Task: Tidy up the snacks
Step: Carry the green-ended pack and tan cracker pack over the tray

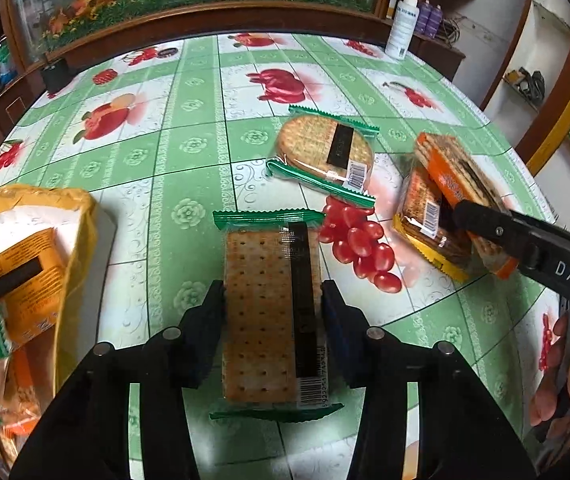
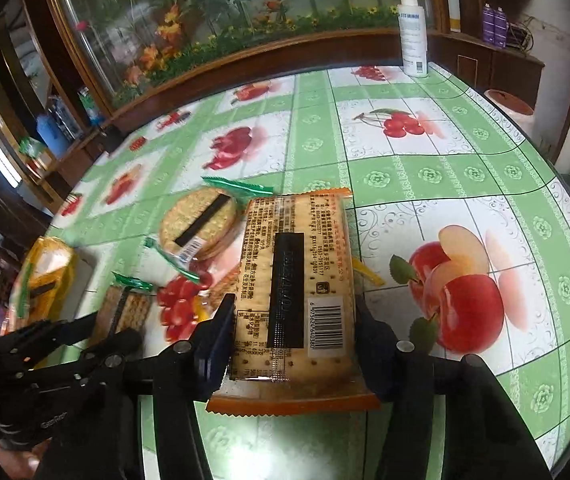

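Note:
My left gripper (image 1: pixel 273 300) is shut on a rectangular cracker pack in a green wrapper (image 1: pixel 261 332), its pads pressing the long sides. My right gripper (image 2: pixel 295 320) is shut on an orange-wrapped cracker pack (image 2: pixel 297 272) with a barcode facing up. In the left wrist view that orange pack (image 1: pixel 457 180) sits tilted in the right gripper (image 1: pixel 479 236), above a yellow-edged pack (image 1: pixel 417 216) on the table. A round cracker pack with green ends (image 1: pixel 321 148) (image 2: pixel 201 220) lies between the two. The right wrist view shows the left gripper (image 2: pixel 113 328) on the green pack (image 2: pixel 131 312).
A yellow bag (image 1: pixel 45 208) (image 2: pixel 47 276) with several snack packs in it lies at the table's left edge. A white spray bottle (image 1: pixel 403 24) (image 2: pixel 413 28) stands at the far edge. The fruit-print tablecloth (image 1: pixel 205 120) covers the table. A person's hand (image 1: pixel 565 380) holds the right gripper.

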Tool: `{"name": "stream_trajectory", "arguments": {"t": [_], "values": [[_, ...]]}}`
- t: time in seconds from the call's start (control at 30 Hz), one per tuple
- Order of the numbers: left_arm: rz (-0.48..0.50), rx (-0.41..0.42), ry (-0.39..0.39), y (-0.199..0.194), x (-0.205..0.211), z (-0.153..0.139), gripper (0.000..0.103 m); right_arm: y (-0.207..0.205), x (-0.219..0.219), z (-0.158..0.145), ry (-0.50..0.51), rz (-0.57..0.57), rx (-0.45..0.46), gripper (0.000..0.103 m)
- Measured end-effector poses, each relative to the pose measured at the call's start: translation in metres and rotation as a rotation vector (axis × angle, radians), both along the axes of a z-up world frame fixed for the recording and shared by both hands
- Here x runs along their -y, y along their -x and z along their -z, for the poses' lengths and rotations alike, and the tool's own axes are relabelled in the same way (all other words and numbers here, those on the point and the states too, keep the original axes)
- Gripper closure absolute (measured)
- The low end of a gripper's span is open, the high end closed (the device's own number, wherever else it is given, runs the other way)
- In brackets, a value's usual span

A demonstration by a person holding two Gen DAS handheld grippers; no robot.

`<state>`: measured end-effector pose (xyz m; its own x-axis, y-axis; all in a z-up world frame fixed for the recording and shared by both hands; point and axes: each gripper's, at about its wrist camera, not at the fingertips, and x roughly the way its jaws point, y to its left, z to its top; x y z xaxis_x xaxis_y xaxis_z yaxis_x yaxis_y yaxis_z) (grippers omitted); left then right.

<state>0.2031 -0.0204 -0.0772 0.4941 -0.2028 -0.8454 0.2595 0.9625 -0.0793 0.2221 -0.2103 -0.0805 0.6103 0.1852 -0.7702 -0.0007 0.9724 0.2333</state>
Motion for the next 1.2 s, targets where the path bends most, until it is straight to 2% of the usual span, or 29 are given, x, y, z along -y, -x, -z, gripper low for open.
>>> {"name": "stream_trajectory", "arguments": {"t": [0.17, 0.4, 0.53, 0.87, 1.2], "values": [[-0.015, 0.038, 0.007, 0.015, -0.003, -0.013, 0.058, 0.012, 0.003, -0.005, -0.029, -0.009, 0.019, 0.047], [-0.070, 0.106, 0.035, 0.044, -0.018, -0.036, 0.058, 0.039, -0.006, -0.025, -0.065, -0.067, 0.098, 0.047], [-0.133, 0.133, 0.047, 0.059, -0.035, -0.045, 0.058, 0.059, -0.023, -0.040, -0.067, -0.117, 0.143, 0.047], [-0.292, 0.256, -0.023, 0.106, -0.082, -0.067, 0.058, 0.104, -0.073, -0.058, -0.119, -0.223, 0.212, 0.048], [-0.392, 0.270, -0.044, 0.125, -0.125, -0.065, 0.058, 0.129, -0.137, -0.057, -0.106, -0.366, 0.215, 0.048]]}}
